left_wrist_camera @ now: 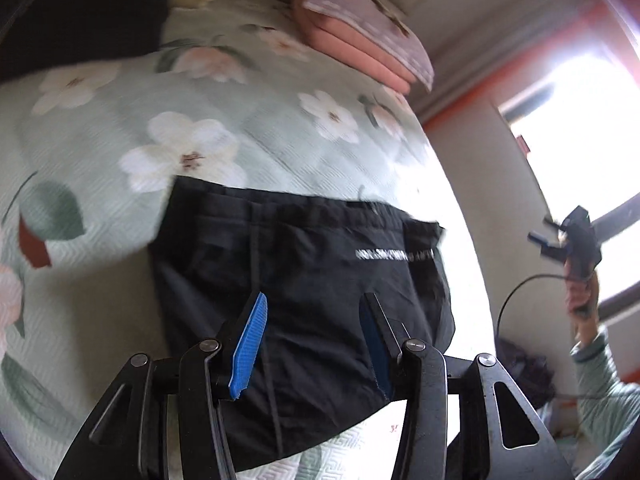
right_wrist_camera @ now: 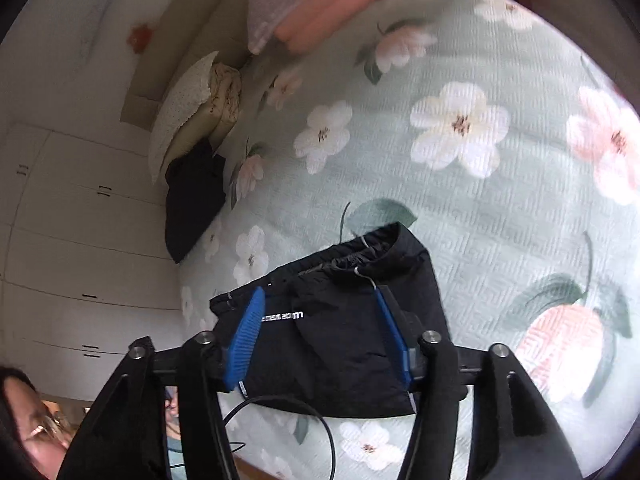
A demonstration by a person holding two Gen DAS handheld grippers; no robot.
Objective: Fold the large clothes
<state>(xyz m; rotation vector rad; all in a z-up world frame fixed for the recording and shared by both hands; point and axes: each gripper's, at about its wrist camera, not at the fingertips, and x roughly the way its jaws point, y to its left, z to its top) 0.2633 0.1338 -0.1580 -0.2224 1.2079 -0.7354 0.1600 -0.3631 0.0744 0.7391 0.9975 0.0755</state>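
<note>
A folded black garment with white lettering and an elastic waistband lies on the floral bedspread. It also shows in the right wrist view. My left gripper hovers above it, open and empty, blue pads apart. My right gripper also hovers above the garment, open and empty. The right gripper shows in the left wrist view, held up in a hand at the far right, away from the garment.
Folded pink and lilac bedding lies at the head of the bed. Another dark garment and cream pillows lie at the bed's edge near white wardrobes. A bright window is right. A cable hangs below my right gripper.
</note>
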